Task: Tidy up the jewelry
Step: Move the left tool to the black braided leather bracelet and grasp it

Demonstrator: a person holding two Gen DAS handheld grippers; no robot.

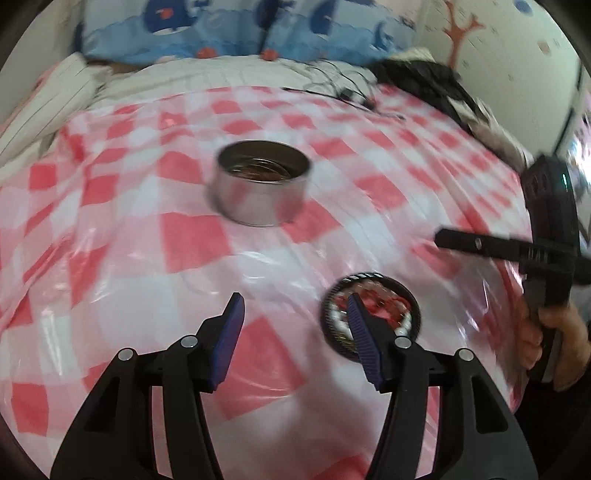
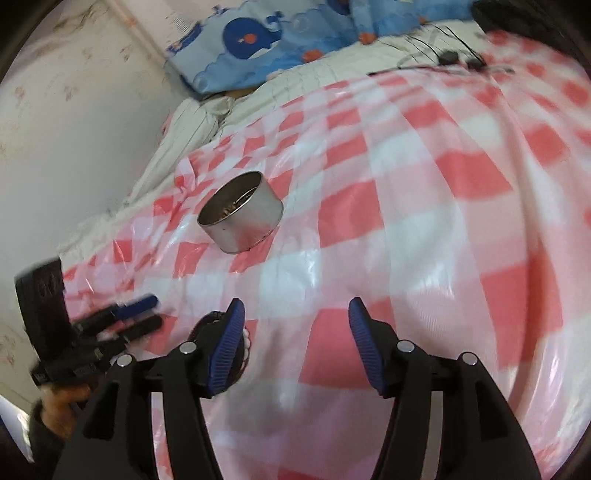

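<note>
A round silver tin (image 1: 260,182) stands open on the red and white checked cloth (image 1: 147,236), with thin metal jewelry in its bottom. A black round lid (image 1: 384,295) lies nearer, holding red and white beads. My left gripper (image 1: 293,306) is open and empty above the cloth, its right finger over the lid. My right gripper (image 2: 295,314) is open and empty; the tin (image 2: 242,214) is ahead to its left, and the lid (image 2: 207,326) is partly hidden behind its left finger. The right gripper also shows at the right edge of the left wrist view (image 1: 480,245).
The cloth covers a bed. A blue whale-print pillow (image 1: 236,33) lies at the far end. Black cables (image 1: 343,92) and dark clothing (image 1: 436,85) sit at the far right. A white wall (image 2: 55,147) runs along the left side.
</note>
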